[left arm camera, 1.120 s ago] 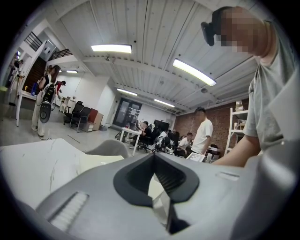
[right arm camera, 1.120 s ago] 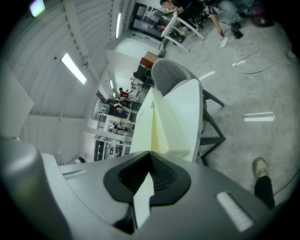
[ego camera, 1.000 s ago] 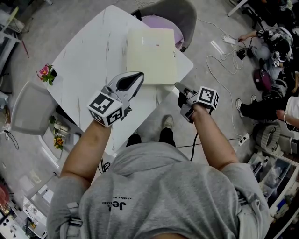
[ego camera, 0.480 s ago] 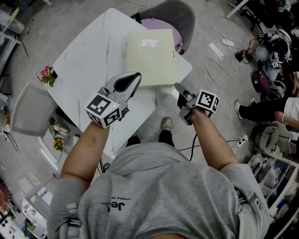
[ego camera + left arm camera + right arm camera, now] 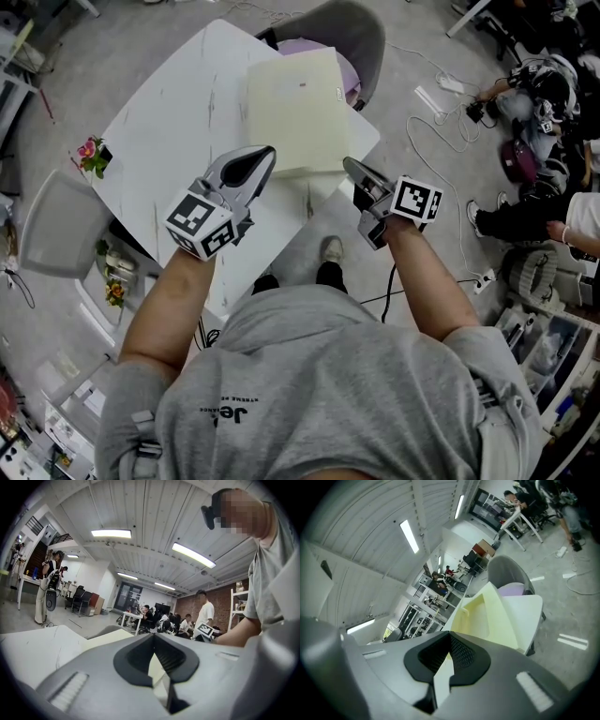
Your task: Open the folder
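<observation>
At the left of the head view the left gripper (image 5: 265,153) has hardly shifted. Its forearm is stretched forward and the gripper is held level, jaws pressed together on the near left edge of the folder (image 5: 295,103). The folder lies at the far right corner of the bench (image 5: 159,122), in front of a grey chair (image 5: 361,33). The change is on the right: the right gripper (image 5: 349,166), pinching the pale cover at its near right corner, has come up and rolled. Its own view shows the cover peeling away from the leaf below. I judge the opening only just begun, with the cover far from laid flat. The right forearm reaches forward, gripper tipped slightly down.
</observation>
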The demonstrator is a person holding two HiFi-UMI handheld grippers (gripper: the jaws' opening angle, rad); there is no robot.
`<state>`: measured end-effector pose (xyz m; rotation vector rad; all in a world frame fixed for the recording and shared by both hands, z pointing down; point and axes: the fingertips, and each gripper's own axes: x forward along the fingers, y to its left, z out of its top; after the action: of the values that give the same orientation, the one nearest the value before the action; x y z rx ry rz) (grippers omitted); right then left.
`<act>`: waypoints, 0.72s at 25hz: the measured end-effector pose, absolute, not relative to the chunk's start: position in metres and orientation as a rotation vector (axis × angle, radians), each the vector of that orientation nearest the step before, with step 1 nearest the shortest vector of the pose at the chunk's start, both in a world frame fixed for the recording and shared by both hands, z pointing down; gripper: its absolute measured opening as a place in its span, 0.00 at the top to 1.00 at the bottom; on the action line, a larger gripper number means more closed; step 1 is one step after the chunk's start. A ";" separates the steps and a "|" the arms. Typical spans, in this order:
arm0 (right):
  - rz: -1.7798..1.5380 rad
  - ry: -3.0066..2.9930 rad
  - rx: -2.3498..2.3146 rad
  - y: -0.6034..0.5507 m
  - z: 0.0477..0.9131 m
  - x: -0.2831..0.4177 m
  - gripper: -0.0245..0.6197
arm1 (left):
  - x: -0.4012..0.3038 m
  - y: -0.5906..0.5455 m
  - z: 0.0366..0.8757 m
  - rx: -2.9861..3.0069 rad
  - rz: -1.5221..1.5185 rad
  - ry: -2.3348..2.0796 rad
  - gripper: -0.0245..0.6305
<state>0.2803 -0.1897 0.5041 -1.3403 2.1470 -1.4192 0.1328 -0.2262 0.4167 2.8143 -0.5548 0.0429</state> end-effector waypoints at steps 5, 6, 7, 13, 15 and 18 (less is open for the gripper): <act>-1.280 2.368 -1.284 -0.201 0.466 0.257 0.95 | 0.121 -0.231 0.408 2.808 0.015 -0.587 0.87; -1.238 2.414 -1.275 -0.204 0.459 0.252 0.95 | 0.117 -0.232 0.408 2.806 0.011 -0.596 0.87; -1.190 2.453 -1.268 -0.207 0.453 0.248 0.95 | 0.113 -0.233 0.407 2.804 0.008 -0.606 0.87; -1.003 2.627 -1.109 -0.227 0.414 0.207 0.94 | 0.082 -0.238 0.400 2.785 -0.019 -0.693 0.87; -0.953 2.683 -1.038 -0.232 0.404 0.187 0.94 | 0.068 -0.239 0.395 2.780 -0.036 -0.726 0.87; -0.906 2.757 -0.923 -0.239 0.395 0.155 0.92 | 0.045 -0.240 0.386 2.766 -0.071 -0.782 0.87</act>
<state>0.1553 -0.2388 0.3951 -0.9230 2.7566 -0.9064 0.0447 -0.2403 0.3861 2.7663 -0.7821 -0.0711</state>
